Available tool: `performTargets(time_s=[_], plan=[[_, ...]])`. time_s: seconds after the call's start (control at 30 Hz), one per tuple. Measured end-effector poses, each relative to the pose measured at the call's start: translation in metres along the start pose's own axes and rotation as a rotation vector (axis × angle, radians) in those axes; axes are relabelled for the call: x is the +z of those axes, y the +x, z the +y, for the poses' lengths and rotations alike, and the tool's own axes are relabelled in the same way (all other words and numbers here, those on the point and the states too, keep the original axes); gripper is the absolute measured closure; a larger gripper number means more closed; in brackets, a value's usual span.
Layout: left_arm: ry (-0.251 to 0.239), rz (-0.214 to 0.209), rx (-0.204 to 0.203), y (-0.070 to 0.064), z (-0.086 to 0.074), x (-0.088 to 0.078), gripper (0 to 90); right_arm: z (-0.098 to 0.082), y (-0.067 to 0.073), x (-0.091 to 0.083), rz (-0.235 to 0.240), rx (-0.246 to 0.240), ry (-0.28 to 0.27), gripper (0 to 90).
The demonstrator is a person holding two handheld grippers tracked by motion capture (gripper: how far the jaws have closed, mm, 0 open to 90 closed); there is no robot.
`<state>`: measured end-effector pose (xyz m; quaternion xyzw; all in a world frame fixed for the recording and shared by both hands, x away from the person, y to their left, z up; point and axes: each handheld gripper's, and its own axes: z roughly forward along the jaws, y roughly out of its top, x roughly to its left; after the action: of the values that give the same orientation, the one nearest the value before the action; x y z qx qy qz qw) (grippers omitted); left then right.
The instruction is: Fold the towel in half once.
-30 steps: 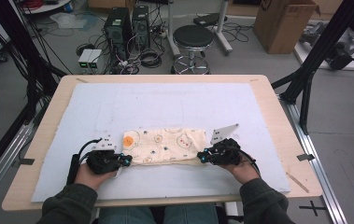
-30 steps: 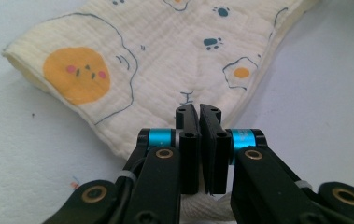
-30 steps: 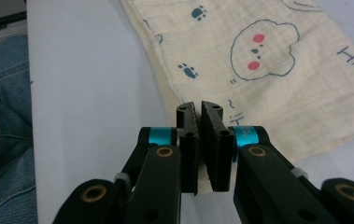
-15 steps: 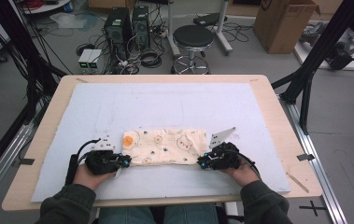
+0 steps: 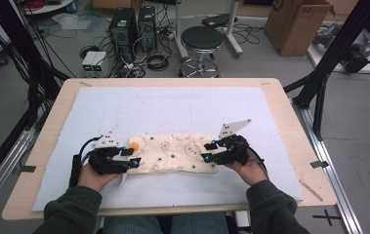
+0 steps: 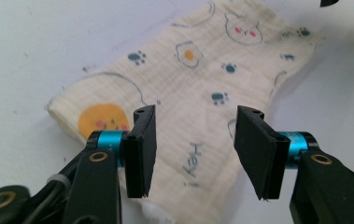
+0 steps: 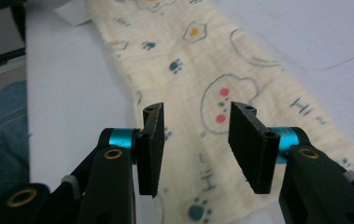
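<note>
High view shows the folded printed cloth (image 5: 173, 153) lying lengthwise between both hands on the white mat (image 5: 182, 109), left gripper (image 5: 134, 157) and right gripper (image 5: 208, 151) each parted, just opened, empty over its ends.

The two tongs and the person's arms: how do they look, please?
Both the left tongs and the right tongs are black, with flat black jaws on blue collars and brass-coloured rivets. Each carries a grey three-cornered plate on top and trails a black cable. The person wears dark green sleeves.
</note>
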<state>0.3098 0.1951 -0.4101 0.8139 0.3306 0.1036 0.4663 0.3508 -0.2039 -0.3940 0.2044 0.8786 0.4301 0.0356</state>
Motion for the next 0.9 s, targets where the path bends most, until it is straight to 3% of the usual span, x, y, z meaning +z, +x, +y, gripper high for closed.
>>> performTargets(time_s=[0.2,0.37,0.53,0.8,0.9], plan=[[-0.018,0.016,0.006,0.004,0.013,0.011,50.5,0.017,-0.009,0.016,-0.034,0.014,0.005,59.4],[-0.023,0.030,-0.015,0.009,0.019,0.018,66.9,0.028,-0.016,0.026,-0.045,0.022,0.016,72.9],[-0.016,0.031,-0.016,0.014,0.031,0.026,88.7,0.040,-0.021,0.037,-0.058,0.024,0.033,88.8],[-0.027,0.028,-0.068,0.021,0.035,0.053,89.6,0.057,-0.031,0.066,-0.030,0.083,0.022,89.5],[-0.003,0.030,-0.068,0.022,0.035,0.063,89.6,0.064,-0.033,0.081,-0.022,0.090,0.029,89.5]])
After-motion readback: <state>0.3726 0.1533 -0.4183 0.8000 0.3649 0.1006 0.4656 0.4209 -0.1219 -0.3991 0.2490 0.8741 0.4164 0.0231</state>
